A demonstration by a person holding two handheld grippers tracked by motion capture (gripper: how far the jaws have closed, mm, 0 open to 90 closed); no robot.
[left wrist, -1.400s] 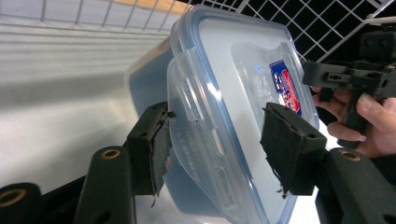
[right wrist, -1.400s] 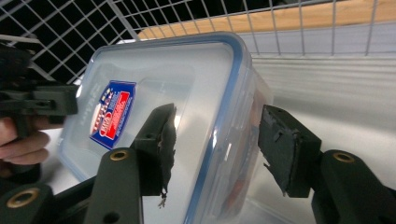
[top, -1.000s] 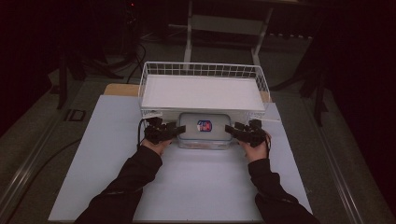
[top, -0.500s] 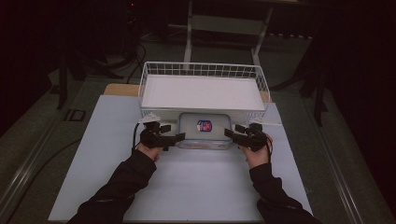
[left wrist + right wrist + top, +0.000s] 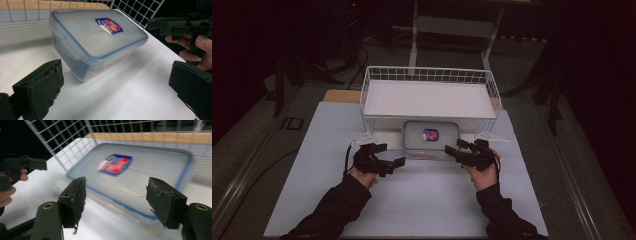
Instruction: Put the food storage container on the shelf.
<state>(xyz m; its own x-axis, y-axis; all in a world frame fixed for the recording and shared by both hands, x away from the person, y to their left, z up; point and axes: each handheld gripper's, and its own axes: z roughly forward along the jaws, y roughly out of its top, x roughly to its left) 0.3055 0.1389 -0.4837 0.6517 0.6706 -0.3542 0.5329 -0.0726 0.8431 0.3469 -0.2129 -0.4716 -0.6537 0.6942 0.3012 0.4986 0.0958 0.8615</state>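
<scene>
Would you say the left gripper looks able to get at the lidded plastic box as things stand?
Probably yes. The left gripper is open, its fingers apart, just beside the plastic box, with bare table between. The wire basket stands behind the box, not in the way.

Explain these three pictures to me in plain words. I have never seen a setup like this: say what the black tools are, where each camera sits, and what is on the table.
A person sits at a table covered in white, with a hand-held black claw in each hand: the left claw and the right claw. One picture looks down from above. The other two come from small cameras riding on each claw, looking out between its two black jaws. On the table stands a white wire basket, and in front of it a clear plastic box with a blue-edged lid and a red and blue sticker. Neither claw holds anything: both have just been opening, and the box sits free between the two hands.
</scene>
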